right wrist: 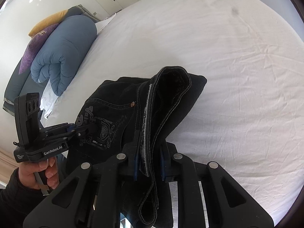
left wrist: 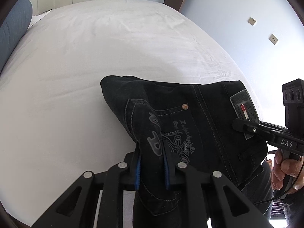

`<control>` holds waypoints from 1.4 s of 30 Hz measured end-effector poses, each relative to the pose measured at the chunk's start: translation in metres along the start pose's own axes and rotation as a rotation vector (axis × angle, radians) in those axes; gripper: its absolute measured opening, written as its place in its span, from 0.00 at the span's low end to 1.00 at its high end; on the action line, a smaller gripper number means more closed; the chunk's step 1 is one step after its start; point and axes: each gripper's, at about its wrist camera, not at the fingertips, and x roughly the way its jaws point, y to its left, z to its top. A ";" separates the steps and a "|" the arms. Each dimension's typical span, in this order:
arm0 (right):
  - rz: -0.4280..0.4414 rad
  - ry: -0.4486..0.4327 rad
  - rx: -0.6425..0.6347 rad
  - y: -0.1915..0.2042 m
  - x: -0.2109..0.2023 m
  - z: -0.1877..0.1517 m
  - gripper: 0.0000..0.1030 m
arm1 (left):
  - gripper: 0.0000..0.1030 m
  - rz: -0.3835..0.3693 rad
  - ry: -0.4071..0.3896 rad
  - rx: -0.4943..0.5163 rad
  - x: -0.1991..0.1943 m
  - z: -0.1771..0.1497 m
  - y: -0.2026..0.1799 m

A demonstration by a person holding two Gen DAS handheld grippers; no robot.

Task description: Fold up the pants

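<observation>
Black jeans (left wrist: pixel 199 117), partly folded, lie near the bed's (left wrist: pixel 95 57) near edge on the white sheet. Left claw (left wrist: pixel 152 169) clenched on a pocket-side fold; right claw (right wrist: pixel 149 168) clenched on the waistband edge, both lifting denim.

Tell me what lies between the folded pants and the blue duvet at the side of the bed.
Only bare white sheet lies between the pants and the blue duvet; the right wrist view shows that stretch.
</observation>
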 end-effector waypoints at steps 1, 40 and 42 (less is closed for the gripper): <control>0.005 -0.011 -0.005 0.001 -0.005 0.004 0.15 | 0.18 0.001 -0.011 0.005 -0.004 0.000 0.000; 0.183 -0.021 0.282 -0.177 0.065 0.097 0.48 | 0.89 0.132 -0.075 -0.004 0.082 0.067 0.059; 0.162 -0.034 0.309 -0.179 0.056 0.096 0.53 | 0.89 0.135 -0.098 -0.005 0.075 0.065 0.060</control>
